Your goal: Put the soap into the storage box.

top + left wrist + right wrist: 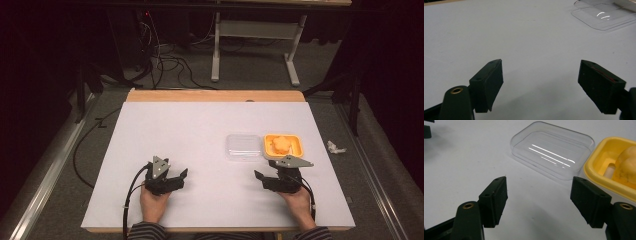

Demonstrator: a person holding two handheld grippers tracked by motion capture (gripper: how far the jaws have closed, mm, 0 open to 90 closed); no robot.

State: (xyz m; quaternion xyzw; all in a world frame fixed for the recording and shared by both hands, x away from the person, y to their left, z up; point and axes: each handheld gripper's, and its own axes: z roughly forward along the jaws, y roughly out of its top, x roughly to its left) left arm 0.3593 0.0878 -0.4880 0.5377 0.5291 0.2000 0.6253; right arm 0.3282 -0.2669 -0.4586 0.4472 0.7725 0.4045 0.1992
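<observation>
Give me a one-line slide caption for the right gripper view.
Open right gripper facing a clear plastic lid lying beside a yellow tray on the white table.

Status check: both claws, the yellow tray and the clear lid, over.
Left claw open, empty, low over the table. Right claw open, empty, just short of the clear lid. Lid off, lying beside the yellow tray, food inside. Nothing blocking.

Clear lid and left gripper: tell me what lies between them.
Nothing but bare white table between the clear lid and the left gripper, by the high view.
</observation>
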